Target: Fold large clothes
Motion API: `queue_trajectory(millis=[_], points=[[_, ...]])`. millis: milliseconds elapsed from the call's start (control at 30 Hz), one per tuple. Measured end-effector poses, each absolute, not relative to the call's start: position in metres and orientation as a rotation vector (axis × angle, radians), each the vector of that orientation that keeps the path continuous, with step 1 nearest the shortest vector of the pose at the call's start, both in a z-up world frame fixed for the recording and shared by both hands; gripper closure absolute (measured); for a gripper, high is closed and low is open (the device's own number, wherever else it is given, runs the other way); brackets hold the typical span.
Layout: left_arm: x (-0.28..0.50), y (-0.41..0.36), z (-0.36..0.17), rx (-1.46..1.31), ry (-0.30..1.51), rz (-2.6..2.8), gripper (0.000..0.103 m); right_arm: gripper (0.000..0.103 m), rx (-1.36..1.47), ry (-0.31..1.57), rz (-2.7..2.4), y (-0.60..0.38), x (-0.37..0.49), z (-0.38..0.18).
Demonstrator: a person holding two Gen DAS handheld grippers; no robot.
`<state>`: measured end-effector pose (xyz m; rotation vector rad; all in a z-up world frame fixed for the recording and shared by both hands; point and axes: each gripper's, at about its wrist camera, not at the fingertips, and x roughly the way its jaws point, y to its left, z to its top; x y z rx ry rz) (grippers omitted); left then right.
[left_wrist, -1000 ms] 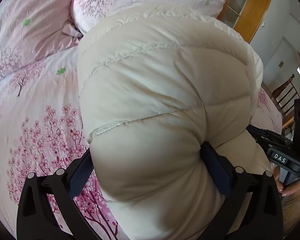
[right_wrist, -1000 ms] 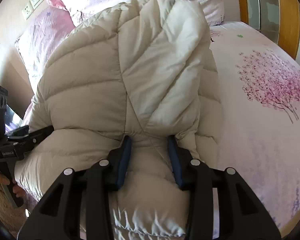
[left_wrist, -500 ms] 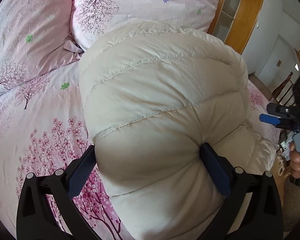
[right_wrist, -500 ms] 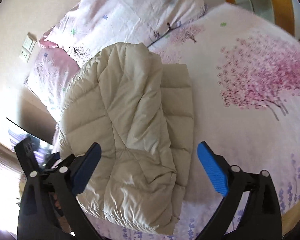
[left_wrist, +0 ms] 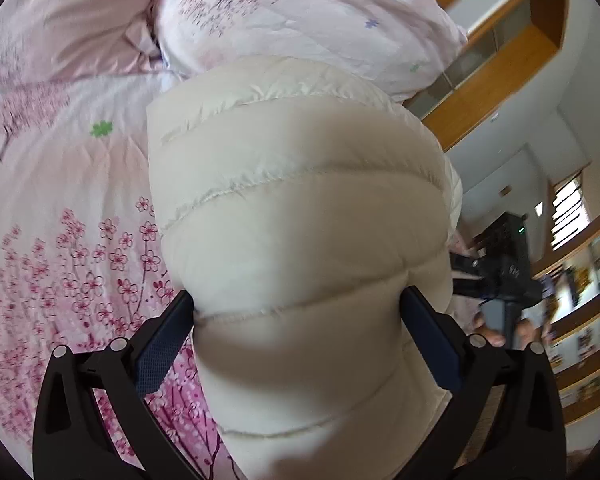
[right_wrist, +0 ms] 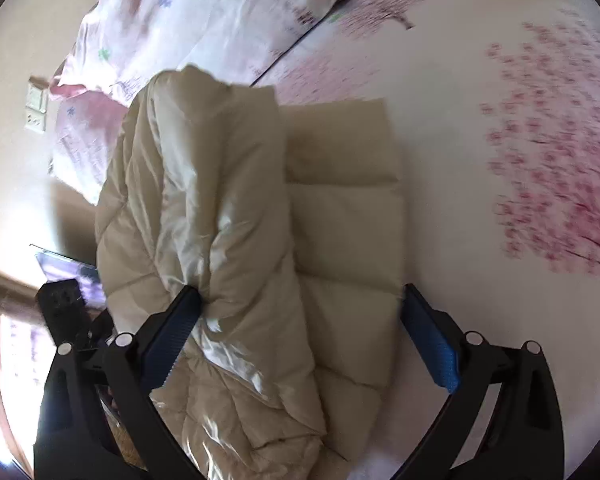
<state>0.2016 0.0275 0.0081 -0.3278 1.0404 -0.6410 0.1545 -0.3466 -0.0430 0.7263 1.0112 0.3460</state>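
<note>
The cream puffer jacket [right_wrist: 260, 220] lies folded on the pink flowered bedspread [right_wrist: 500, 140], near the pillows [left_wrist: 300, 20]. The left gripper [left_wrist: 296, 320] has its pads pressed into a thick bulge of the jacket. The right gripper [right_wrist: 300, 320] stands wide open above the jacket, holding nothing.

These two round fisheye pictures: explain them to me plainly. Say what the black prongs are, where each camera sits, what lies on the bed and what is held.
No robot here: a person carries a handheld two-finger gripper in each hand, each with a camera looking along its fingers. In the left wrist view, the left gripper squeezes a cream quilted down jacket between its blue pads. In the right wrist view, the right gripper stands wide open, gripping nothing, with the same jacket lying partly folded on the pink blossom-print bedspread. Matching pink pillows sit beyond.
</note>
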Motion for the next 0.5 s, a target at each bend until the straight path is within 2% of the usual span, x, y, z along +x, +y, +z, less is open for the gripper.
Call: queue_trajectory(millis=[400,500], points=[[0.238,0.043,-0.021,-0.568,1.119,-0.738,0.001,0.002,0.677,1.062,0.578,-0.318,0.180,-0.047],[0.242,0.043,-0.024,-0.594,1.124,-0.757,0.003,0.004,0.667,1.064,0.613,-0.308,0.181,-0.045]])
